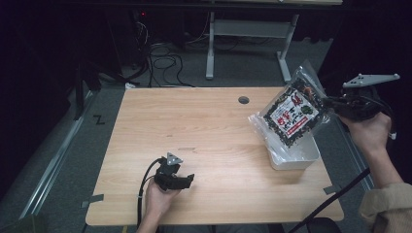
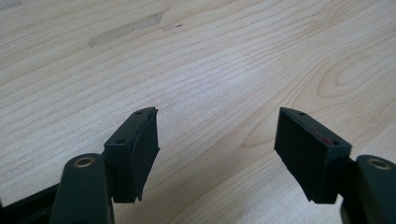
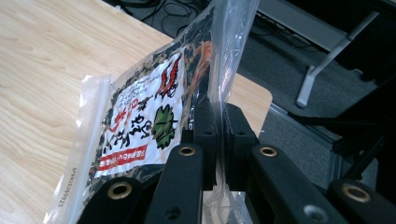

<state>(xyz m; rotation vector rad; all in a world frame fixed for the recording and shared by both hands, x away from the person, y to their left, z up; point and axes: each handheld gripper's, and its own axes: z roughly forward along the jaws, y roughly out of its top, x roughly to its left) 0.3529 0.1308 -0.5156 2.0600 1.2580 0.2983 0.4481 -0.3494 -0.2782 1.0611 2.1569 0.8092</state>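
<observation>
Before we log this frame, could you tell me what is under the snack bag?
A white bin sits beneath the snack bag, which the right gripper holds; the bag hides most of the bin's inside.

A glossy, crinkled clear-plastic snack bag at right; the pale wood-grain worktop looks smooth; matt black tongs.

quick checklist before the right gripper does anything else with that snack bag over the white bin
1. Right gripper clamped on the snack bag edge: ok.
2. Bag lifted off the table: ok, it hangs tilted above the white bin.
3. Bin contents: cannot tell, the bag hides most of it.
4. Left gripper open and holding nothing: ok.
5. Left gripper away from the bin: ok, near the front edge.
</observation>
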